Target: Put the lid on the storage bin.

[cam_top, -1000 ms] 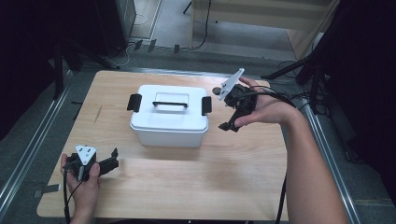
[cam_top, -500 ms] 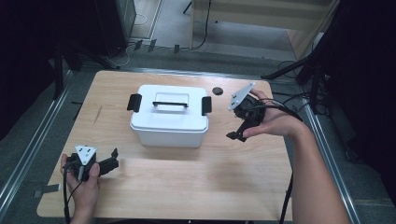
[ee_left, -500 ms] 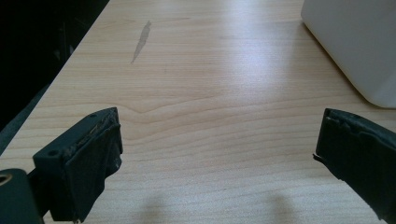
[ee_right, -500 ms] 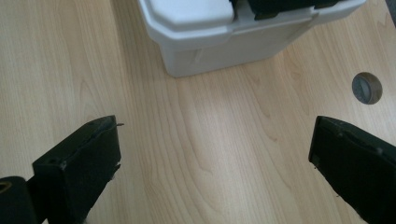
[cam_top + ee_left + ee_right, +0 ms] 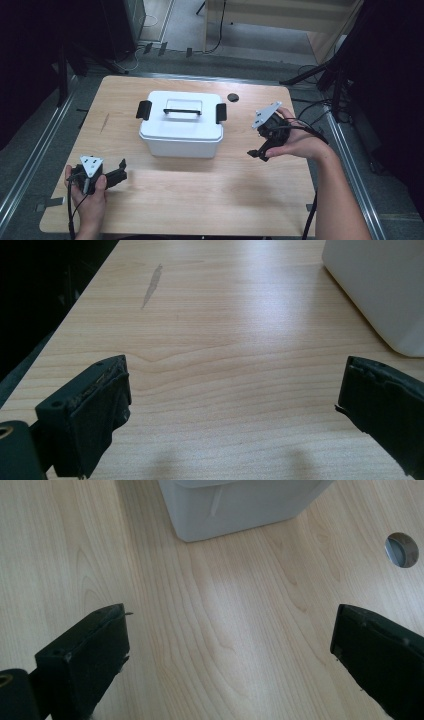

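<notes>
White lidded box [image 5: 181, 127] seen at mid-counter [image 5: 210, 200], black latch at each end, black handle lying flat on lid. No brand, label or writing can be read on box, grippers or counter.

Right gripper [image 5: 261, 148] held above the counter, just right of the box, tilted down and toward it; jaws spread wide, nothing between them. In the right gripper view, a lower corner of the box [image 5: 235, 505] is seen ahead of the jaws, with a round hole [image 5: 401, 550] in the counter at far right.

Left gripper [image 5: 121, 169] held low at the near-left corner, well apart from the box, pointed right; jaws wide, nothing held. A grey streak [image 5: 151, 285] is noted on the wood in the left gripper view
</notes>
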A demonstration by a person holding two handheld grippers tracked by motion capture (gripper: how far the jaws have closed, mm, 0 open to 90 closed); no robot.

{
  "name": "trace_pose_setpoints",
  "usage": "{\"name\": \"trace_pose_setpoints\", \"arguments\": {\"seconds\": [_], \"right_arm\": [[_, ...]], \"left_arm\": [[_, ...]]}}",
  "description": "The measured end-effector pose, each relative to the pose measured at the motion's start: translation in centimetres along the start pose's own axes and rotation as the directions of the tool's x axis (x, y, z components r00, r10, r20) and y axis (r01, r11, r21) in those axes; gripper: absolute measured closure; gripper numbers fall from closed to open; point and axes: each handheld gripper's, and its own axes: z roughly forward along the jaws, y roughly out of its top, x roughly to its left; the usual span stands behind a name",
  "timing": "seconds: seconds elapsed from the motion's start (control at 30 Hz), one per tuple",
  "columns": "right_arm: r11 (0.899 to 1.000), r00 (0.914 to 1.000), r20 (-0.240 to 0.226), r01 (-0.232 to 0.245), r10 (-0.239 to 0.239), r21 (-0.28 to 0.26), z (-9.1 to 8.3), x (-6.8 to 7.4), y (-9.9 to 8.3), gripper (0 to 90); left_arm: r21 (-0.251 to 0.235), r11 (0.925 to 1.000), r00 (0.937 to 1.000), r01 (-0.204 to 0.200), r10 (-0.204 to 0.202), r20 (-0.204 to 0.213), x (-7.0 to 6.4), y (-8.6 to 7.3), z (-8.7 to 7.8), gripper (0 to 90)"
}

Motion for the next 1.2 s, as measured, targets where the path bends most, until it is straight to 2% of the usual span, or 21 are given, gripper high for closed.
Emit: {"name": "trace_pose_setpoints", "arguments": {"seconds": [0.3, 0.47, 0.63, 0.77, 1.0, 1.2], "right_arm": [[0.999, 0.9996, 0.015, -0.024, 0.025, -0.024, 0.9, 0.8, -2.2, 1.9], [0.999, 0.9986, 0.047, -0.023, 0.025, -0.028, 1.1, 1.4, -3.3, 2.1], [0.997, 0.9970, 0.068, -0.032, 0.037, -0.064, 1.2, 2.1, -4.4, 2.2], [0.996, 0.9959, 0.071, -0.051, 0.056, -0.071, 1.6, 2.5, -5.6, 3.1], [0.986, 0.9905, 0.072, -0.108, 0.118, -0.126, 2.0, 3.0, -8.0, 3.1], [0.977, 0.9858, 0.084, -0.129, 0.145, -0.169, 2.4, 3.6, -9.8, 4.2]], "left_arm": [[-0.003, 1.0000, 1.0000, -0.004, 0.004, 0.003, 0.0, 0.0, 0.0, 1.2], [-0.002, 0.9999, 0.9999, -0.011, 0.011, 0.003, 0.0, 0.0, 0.0, 1.1], [0.000, 0.9999, 0.9999, -0.015, 0.015, 0.002, -0.1, 0.0, 0.0, 1.2], [0.000, 0.9999, 0.9999, -0.015, 0.015, 0.005, -0.1, 0.0, 0.0, 1.1], [-0.005, 0.9998, 0.9999, -0.017, 0.017, 0.000, -0.2, 0.0, 0.0, 1.1], [-0.003, 0.9997, 0.9997, -0.023, 0.023, -0.002, -0.2, 0.0, 0.0, 1.2]]}}
